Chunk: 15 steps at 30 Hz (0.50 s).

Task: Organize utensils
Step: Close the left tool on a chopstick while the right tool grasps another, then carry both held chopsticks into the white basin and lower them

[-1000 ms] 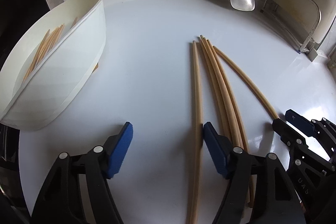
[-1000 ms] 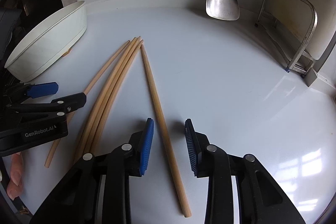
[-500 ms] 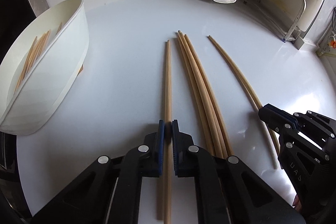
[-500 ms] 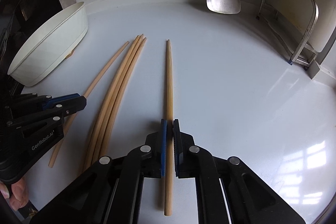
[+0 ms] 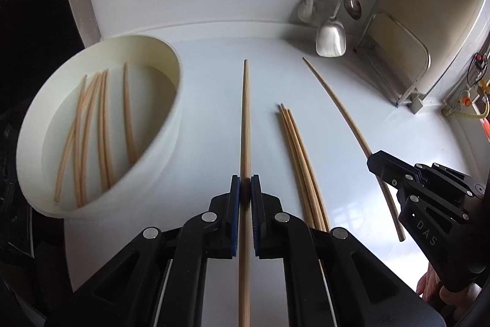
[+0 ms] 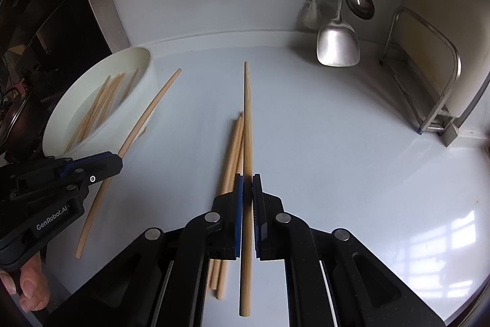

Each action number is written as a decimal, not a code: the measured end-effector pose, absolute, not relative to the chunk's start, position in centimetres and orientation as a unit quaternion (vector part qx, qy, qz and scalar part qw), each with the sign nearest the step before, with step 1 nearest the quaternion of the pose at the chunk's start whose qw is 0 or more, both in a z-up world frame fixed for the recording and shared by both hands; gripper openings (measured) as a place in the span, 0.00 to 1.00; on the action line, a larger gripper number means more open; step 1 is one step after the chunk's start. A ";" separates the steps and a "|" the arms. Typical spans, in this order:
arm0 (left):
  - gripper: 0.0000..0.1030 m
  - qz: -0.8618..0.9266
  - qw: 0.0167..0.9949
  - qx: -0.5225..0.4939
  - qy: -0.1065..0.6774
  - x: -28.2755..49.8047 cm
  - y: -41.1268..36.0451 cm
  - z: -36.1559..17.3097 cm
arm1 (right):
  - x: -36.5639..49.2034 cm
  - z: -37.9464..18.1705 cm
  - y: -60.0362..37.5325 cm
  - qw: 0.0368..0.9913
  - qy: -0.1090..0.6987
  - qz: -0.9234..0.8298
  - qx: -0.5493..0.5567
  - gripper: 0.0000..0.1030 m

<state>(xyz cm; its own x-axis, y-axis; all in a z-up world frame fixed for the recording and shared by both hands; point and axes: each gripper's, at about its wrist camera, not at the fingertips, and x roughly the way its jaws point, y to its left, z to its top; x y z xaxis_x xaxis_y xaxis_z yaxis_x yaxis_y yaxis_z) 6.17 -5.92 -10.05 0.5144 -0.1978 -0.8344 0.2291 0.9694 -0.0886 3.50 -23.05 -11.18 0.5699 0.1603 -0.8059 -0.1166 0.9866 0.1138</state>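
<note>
Both pairs of fingers are pinched tight, each on a single chopstick: my left gripper clamps the left chopstick partway along its length, and my right gripper does the same with the right chopstick. I hold each stick running straight out along the fingers, thin tip forward, so it cannot swing and I can aim it like a pointer. Both sticks hang clear of the white counter, which I judge lets me carry them over the bowl's wall rather than drag them. That white bowl sits toward the counter's left edge, near the back, and already has several chopsticks lying in it, so I take it as the collecting place. Three loose chopsticks lie bunched together near the middle of the counter, between my two grippers; from the right wrist they show just under the stick I hold. I judge they come next. At the back right corner a metal spatula and a ladle hang against the wall beside a wire rack, well apart from my work. Taking one stick per gripper keeps each pinch secure, since these slim round sticks could roll or cross if doubled up.
</note>
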 end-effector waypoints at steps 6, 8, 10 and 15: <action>0.07 -0.083 0.890 0.001 0.449 8.3 0.8 -6.8 | 5.7 -7.4 -18.0 0.898 0.426 0.106 0.014 0.06; 0.07 -0.070 0.891 -0.004 0.449 9.2 3.3 -6.5 | 6.8 -6.6 -16.0 0.900 0.420 0.118 0.016 0.06; 0.07 -0.050 0.892 -0.009 0.449 10.2 5.9 -6.6 | 8.0 -6.5 -13.9 0.898 0.419 0.132 0.019 0.06; 0.07 -0.017 0.891 -0.022 0.453 12.3 11.0 -6.9 | 11.5 -7.5 -8.5 0.886 0.435 0.158 0.034 0.06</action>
<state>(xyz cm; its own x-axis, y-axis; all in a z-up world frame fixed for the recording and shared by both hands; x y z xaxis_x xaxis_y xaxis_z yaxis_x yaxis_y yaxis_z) 12.28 11.01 -6.87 0.5884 -0.0501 -0.8070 0.0104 0.9985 -0.0544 11.51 -8.51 -7.49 0.5716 0.3095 -0.7599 -0.2495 0.9478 0.1984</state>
